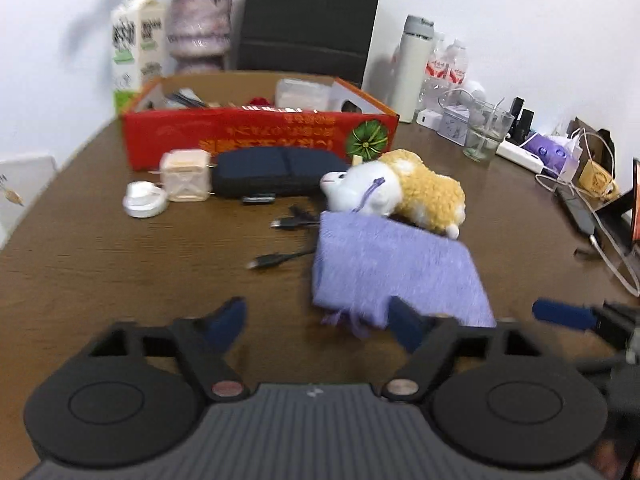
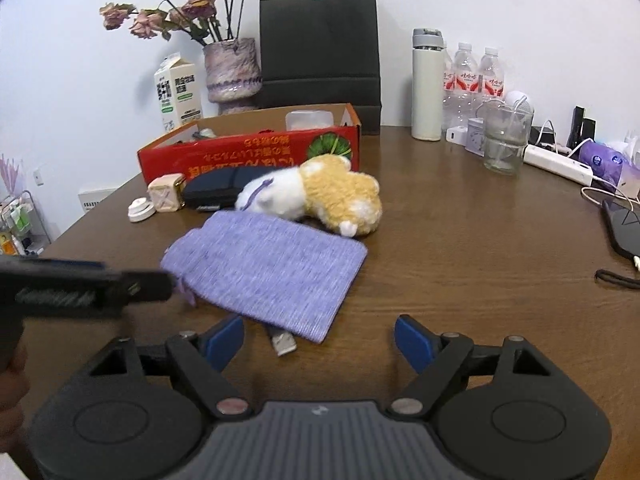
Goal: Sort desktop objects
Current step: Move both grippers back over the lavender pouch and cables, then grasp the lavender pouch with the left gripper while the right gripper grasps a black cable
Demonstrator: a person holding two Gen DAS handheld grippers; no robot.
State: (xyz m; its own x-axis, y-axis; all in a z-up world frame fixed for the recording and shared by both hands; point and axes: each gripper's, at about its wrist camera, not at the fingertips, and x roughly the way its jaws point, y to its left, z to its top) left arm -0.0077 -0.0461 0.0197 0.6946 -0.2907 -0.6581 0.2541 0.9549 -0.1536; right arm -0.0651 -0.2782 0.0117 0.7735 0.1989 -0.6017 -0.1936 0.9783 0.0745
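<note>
A purple knitted pouch (image 1: 396, 268) (image 2: 272, 268) lies flat on the brown table, with a yellow-and-white plush toy (image 1: 400, 188) (image 2: 320, 196) resting on its far edge. My left gripper (image 1: 316, 320) is open at the pouch's near left corner; the tassel lies between its fingers, and no pad presses on it. My right gripper (image 2: 318, 340) is open in front of the pouch's near right corner, over a silver USB plug (image 2: 282, 344). Behind stand a red cardboard box (image 1: 260, 136) (image 2: 248, 152), a dark blue case (image 1: 276, 174), a small cube box (image 1: 186, 176) and a white round lid (image 1: 142, 200).
Black USB cables (image 1: 276, 258) lie left of the pouch. Along the wall stand a milk carton (image 2: 176, 92), vase (image 2: 232, 72), black bag (image 2: 320, 48), white flask (image 2: 428, 84), bottles (image 2: 472, 76) and glass (image 2: 504, 140). A power strip (image 2: 556, 164) and cords crowd the right edge.
</note>
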